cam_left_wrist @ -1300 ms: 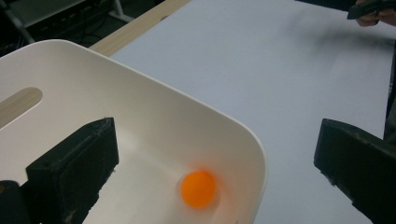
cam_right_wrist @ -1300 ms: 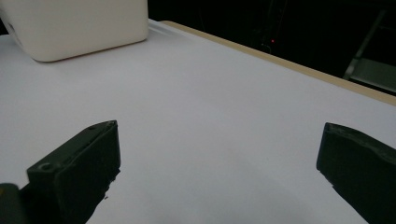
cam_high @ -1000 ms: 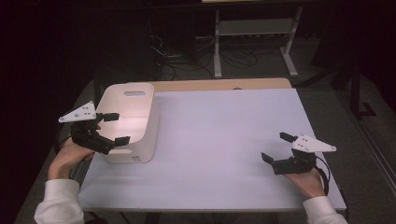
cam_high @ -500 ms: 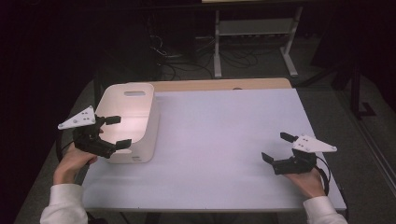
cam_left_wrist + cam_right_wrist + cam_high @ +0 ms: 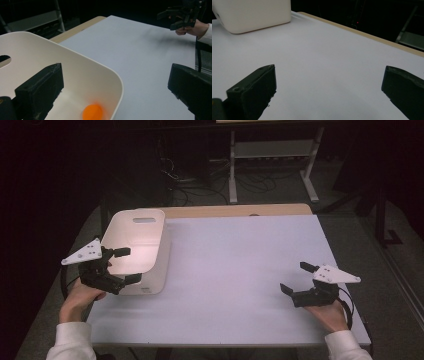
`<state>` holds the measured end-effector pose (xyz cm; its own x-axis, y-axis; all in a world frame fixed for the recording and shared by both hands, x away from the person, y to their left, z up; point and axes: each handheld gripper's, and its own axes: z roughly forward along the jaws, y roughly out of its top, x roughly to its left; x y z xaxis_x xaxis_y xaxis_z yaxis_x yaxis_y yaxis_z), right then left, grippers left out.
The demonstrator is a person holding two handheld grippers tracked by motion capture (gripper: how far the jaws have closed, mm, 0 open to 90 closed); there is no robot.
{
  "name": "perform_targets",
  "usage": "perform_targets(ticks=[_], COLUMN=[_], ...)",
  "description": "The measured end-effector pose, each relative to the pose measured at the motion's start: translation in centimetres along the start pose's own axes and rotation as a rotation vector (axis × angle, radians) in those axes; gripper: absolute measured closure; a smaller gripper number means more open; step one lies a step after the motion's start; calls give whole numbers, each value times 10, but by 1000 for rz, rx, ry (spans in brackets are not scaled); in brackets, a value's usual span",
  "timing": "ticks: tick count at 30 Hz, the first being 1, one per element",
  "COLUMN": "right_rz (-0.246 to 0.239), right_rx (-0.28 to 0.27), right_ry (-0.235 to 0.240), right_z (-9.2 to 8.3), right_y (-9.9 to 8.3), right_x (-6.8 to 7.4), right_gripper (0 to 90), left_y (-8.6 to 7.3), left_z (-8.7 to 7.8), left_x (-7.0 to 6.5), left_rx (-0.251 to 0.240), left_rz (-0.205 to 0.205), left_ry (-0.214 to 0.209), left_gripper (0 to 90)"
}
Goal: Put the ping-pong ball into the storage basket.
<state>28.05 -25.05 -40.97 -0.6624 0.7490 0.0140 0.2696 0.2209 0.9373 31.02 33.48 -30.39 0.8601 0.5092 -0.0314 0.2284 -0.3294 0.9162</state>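
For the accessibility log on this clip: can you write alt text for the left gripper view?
The left gripper hangs open over the rim of a white bin, with an orange ball lying on the bin's floor. Beyond lies the pale table, where a hand holds the right gripper at the far edge.

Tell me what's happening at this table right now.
A person holds a gripper in each hand over a white table. The left gripper hangs open at the near edge of a white bin at the table's left side, one jaw over the inside. An orange ball lies in the bin. The right gripper is open too, holding nothing, low over the table's right side.
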Motion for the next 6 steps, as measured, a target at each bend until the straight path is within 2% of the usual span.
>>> perform_targets(ticks=[6], right_rz=[0], right_rx=[1], right_ry=[-2], right_z=[0], right_y=[0], right_x=[0], right_gripper=[0], left_y=[-3], left_z=[-3], left_x=[-4], left_rx=[-17], left_rz=[5], left_ry=[11], left_gripper=[0])
